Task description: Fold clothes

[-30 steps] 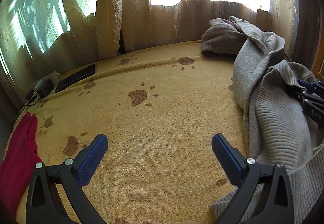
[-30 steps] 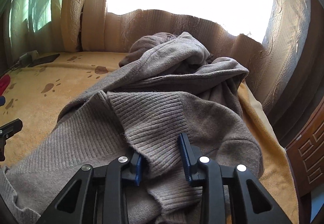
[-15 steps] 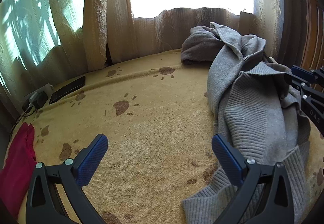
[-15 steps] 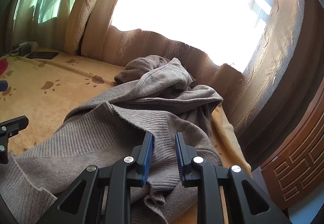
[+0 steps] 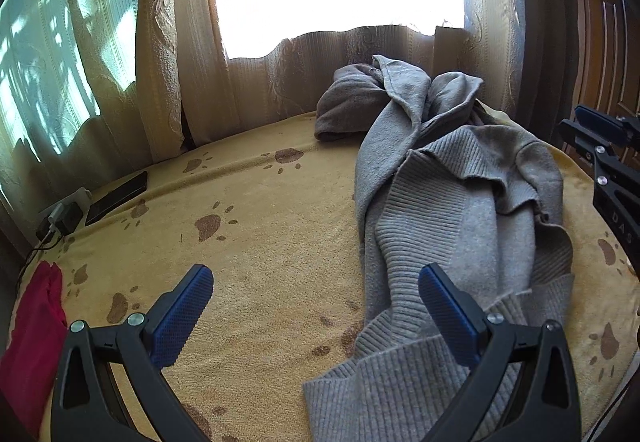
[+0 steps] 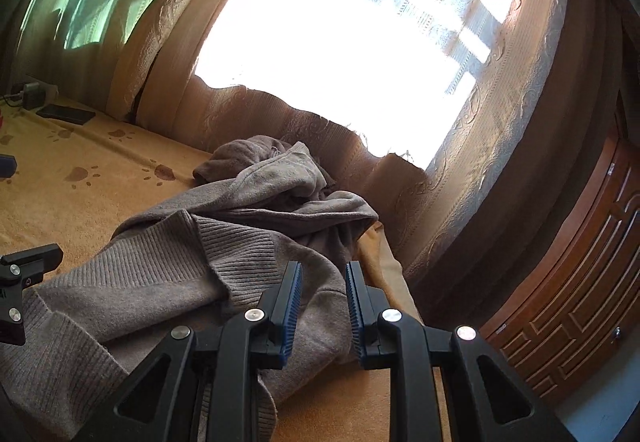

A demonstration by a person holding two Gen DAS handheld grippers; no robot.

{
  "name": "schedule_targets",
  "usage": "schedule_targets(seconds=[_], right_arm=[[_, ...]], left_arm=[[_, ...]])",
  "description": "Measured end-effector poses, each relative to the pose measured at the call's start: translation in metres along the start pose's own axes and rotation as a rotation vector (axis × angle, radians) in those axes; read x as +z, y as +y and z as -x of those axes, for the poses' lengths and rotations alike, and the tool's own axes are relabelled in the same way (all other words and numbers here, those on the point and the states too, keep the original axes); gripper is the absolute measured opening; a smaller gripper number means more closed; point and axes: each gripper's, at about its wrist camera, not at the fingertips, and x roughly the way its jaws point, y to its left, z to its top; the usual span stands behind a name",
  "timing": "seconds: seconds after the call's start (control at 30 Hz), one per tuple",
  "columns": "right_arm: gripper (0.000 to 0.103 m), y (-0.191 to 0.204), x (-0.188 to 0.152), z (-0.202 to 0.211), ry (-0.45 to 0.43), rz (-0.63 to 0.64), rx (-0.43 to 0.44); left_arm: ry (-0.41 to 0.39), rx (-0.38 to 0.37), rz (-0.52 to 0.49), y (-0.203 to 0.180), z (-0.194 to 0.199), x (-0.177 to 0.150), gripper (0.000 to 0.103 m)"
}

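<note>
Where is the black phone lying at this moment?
In the left wrist view the black phone lies flat at the far left of the yellow blanket, beside the charger, just below the curtains.

sweater point(image 5: 452, 202) on blanket point(image 5: 260, 242) (right side) | phone point(image 5: 116, 192) far left

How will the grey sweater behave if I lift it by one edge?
The sweater will probably flop and trail, since it already lies bunched in soft folds. Its thick ribbed knit suggests some weight for its size. It will likely drag on the fuzzy blanket rather than slide.
</note>
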Motion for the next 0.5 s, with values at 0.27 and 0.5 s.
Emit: schedule_targets(seconds=[0.27, 0.5], right_arm=[[0.024, -0.018, -0.012, 0.016, -0.008, -0.038, -0.012], [0.024, -0.059, -0.046, 0.041, -0.006, -0.143, -0.044]], left_arm=[[-0.043, -0.07, -0.033, -0.022, 0.026, 0.008, 0.103], [-0.029, -0.099, -0.046, -0.025, 0.027, 0.012, 0.103]])
